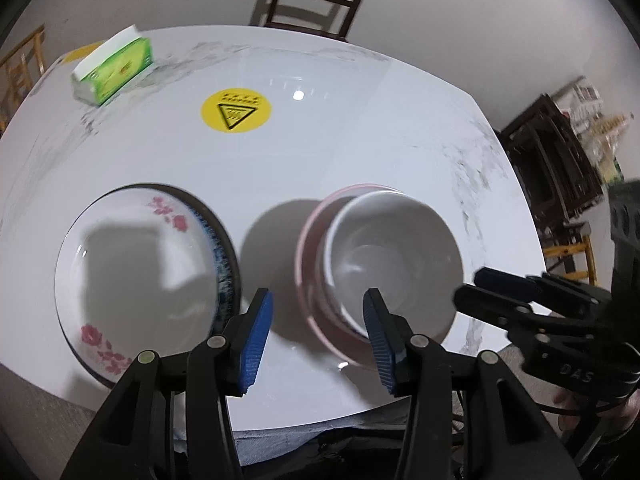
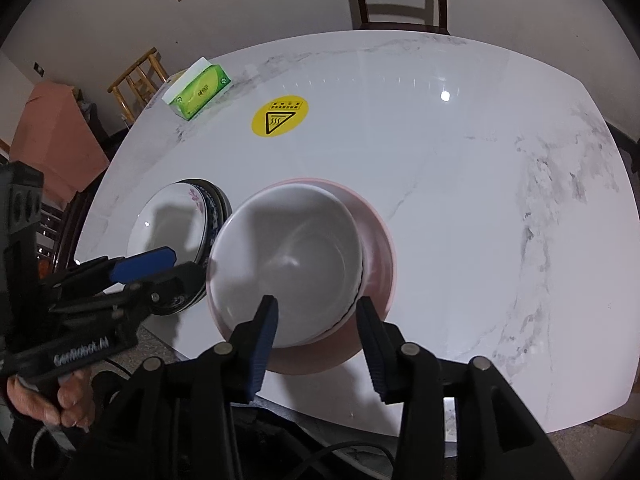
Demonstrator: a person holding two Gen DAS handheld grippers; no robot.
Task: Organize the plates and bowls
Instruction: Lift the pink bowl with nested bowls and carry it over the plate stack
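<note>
White bowl [image 2: 286,264] nested in pink bowl [image 2: 376,248] on table [image 2: 480,200] — flowered plate [image 1: 136,256] just left. Left tongs [image 1: 318,340], right tongs [image 2: 316,346] — both part-open, empty, above white bowl.

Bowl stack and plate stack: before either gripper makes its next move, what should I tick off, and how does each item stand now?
1. White bowl nested in the pink bowl: ok.
2. Flowered plate resting on the dark-rimmed plate: ok.
3. Left gripper empty, jaws open: ok.
4. Right gripper empty, jaws open and off the bowls' rims: ok.
5. Both stacks fully on the table: ok, though near its front edge.
6. Bowl stack sitting level: cannot tell; the white bowl looks off-centre.
</note>
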